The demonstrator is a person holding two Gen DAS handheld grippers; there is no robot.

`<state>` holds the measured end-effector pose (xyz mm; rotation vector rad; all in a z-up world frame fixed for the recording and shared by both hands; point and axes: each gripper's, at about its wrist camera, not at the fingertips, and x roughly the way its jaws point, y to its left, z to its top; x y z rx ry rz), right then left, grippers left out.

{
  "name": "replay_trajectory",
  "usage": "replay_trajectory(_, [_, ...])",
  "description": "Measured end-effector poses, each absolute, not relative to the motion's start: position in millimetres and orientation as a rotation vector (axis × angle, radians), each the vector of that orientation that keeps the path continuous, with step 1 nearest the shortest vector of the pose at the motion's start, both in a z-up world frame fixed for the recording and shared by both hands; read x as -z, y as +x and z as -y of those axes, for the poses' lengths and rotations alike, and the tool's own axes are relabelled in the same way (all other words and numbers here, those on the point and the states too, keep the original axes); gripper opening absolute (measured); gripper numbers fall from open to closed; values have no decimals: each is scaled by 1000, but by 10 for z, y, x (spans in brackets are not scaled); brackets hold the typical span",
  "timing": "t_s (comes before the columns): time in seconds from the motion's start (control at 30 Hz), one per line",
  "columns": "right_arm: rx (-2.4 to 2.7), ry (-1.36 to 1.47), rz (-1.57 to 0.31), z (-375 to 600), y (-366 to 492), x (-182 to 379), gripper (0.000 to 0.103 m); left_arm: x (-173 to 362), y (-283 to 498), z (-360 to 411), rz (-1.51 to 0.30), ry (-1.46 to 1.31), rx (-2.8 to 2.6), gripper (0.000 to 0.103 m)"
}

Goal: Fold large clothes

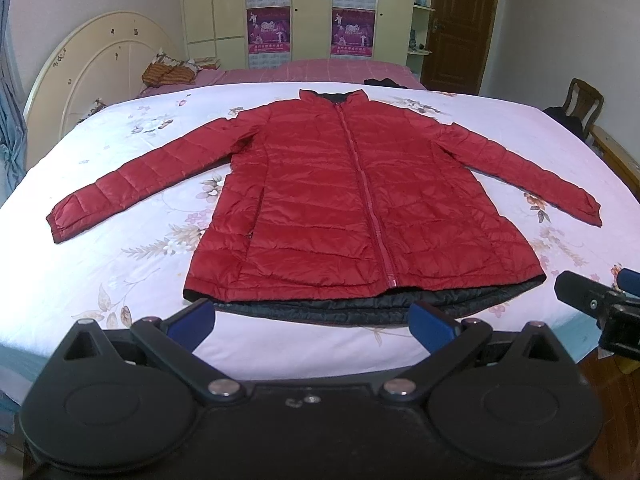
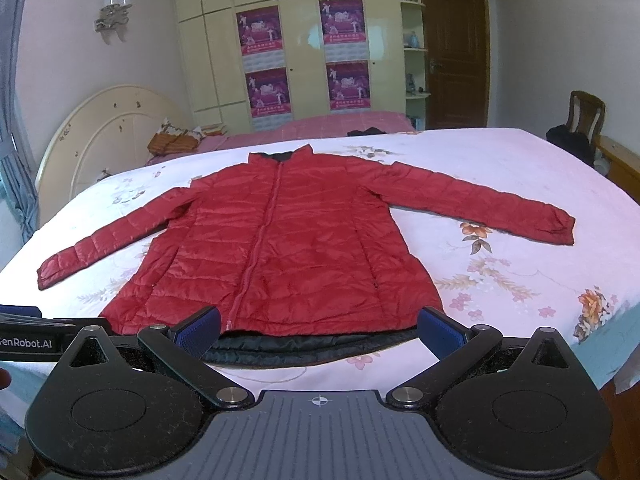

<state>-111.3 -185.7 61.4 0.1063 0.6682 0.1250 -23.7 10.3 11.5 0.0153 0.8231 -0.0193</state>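
Observation:
A red quilted puffer jacket [image 1: 320, 200] lies flat and zipped on the bed, front up, both sleeves spread out, its black lining showing along the near hem. It also shows in the right wrist view [image 2: 288, 240]. My left gripper [image 1: 314, 322] is open and empty, hovering just before the hem's middle. My right gripper [image 2: 320, 328] is open and empty, also just before the hem. The right gripper's fingers show in the left wrist view [image 1: 576, 292] at the far right.
The bed's floral white sheet [image 1: 120, 240] surrounds the jacket. A cream headboard [image 1: 92, 68] stands at the left, a second pink bed [image 1: 320, 70] and wardrobes [image 1: 312, 8] behind, a wooden chair [image 1: 582, 100] and a door [image 1: 460, 24] at the right.

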Motion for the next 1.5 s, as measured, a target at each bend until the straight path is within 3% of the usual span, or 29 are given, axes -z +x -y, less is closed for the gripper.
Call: replay_trajectory(1.5, [-61, 129, -695, 2017, -640, -450, 103, 12, 286, -145, -859, 25, -2, 103])
